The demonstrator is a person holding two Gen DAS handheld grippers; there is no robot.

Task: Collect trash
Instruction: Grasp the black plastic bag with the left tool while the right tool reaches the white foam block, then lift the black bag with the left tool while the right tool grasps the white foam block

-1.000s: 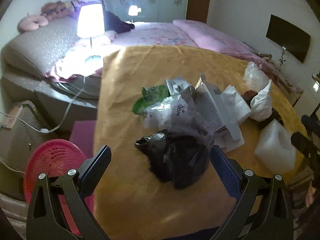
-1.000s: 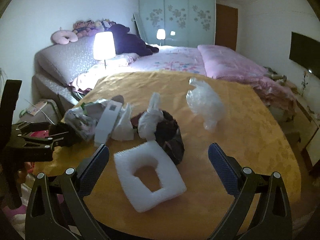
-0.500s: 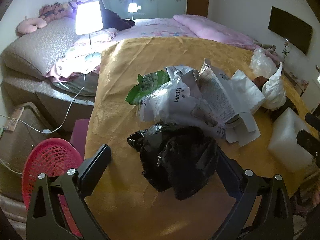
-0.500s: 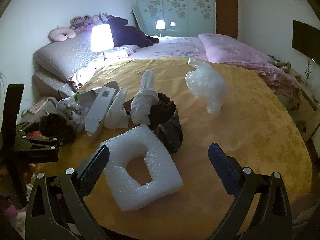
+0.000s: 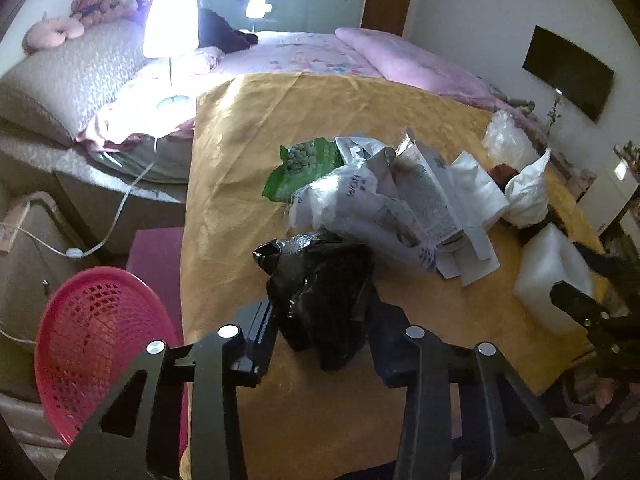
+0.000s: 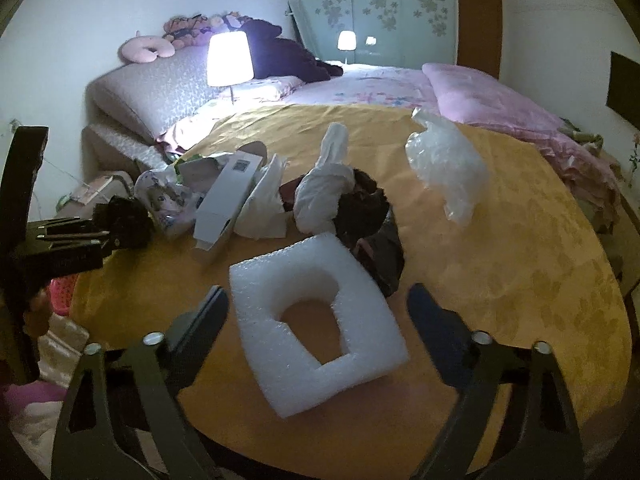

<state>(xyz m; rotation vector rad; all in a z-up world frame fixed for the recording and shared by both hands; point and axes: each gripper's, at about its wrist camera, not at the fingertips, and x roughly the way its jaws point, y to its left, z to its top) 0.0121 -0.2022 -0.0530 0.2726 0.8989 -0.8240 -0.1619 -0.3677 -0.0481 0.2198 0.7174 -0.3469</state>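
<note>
A crumpled black plastic bag [image 5: 320,280] lies on the yellow tablecloth [image 5: 248,140]. My left gripper [image 5: 322,312] is closing, and its pads press into the bag from both sides. In the right wrist view the same left gripper [image 6: 72,236] shows at the left edge with the black bag [image 6: 128,220] at its tip. A white foam block [image 6: 272,280] with a hole in its middle lies between the fingers of my right gripper [image 6: 316,296]. Its jaws are closing and stand just clear of the foam's edges.
A pile of trash sits mid-table: a green packet [image 5: 308,168], a white paper box [image 6: 228,196], a knotted white bag [image 6: 324,192], a dark bag [image 6: 372,216] and a clear plastic bag [image 6: 444,160]. A pink basket [image 5: 92,344] stands left of the table. A lit lamp [image 5: 171,24] and a bed lie behind.
The left jaws went from wide open to closed on the black bag. The right jaws narrowed around the foam block, which now sits closer between them.
</note>
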